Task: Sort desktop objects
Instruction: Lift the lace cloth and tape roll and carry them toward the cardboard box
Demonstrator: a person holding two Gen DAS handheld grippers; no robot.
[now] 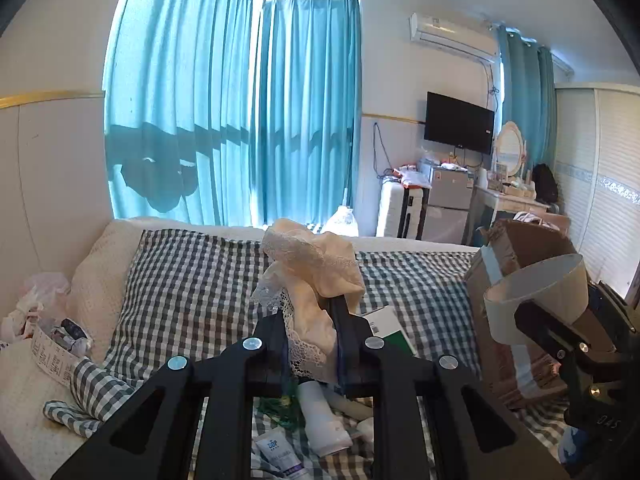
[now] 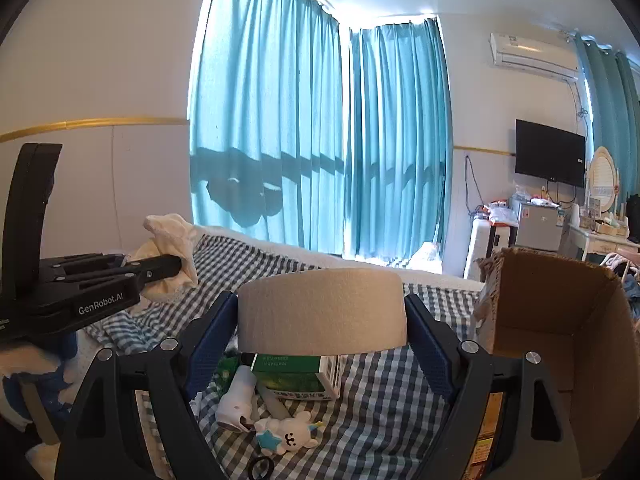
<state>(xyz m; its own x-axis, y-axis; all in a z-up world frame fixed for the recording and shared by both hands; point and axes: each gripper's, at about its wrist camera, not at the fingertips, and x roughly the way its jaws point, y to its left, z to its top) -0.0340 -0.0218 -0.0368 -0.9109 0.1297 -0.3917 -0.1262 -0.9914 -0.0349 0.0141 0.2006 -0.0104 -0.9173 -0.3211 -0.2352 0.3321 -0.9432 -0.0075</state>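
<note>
Left wrist view: we see the left gripper (image 1: 310, 332) with its jaws drawn close, pinching a peach lace-trimmed cloth (image 1: 310, 276) that stands bunched above the fingertips and trails down between them. Below and behind the jaws, on the checked bedcover (image 1: 192, 280), lie a white bottle (image 1: 322, 420) and a white tube (image 1: 276, 456); just right of the jaws a green-and-white box (image 1: 390, 328) shows. Well to the right of the jaws, the right gripper (image 1: 536, 312) carries a wide roll of tape (image 1: 536, 292) in front of a cardboard box (image 1: 516, 256). Right wrist view: we see the right gripper (image 2: 322, 320) with its jaws spread wide and its blue pads (image 2: 430, 344) pressing on both sides of the roll of tape (image 2: 322, 312), which fills the gap between them. Beneath the jaws lie the green-and-white box (image 2: 296, 376), the white bottle (image 2: 238, 400) and a small white plush toy (image 2: 288, 436) on the checked bedcover (image 2: 380, 400). To the right of the jaws stands the open cardboard box (image 2: 560, 312); to the left, the left gripper (image 2: 176, 266) grips the peach cloth (image 2: 172, 240).
</note>
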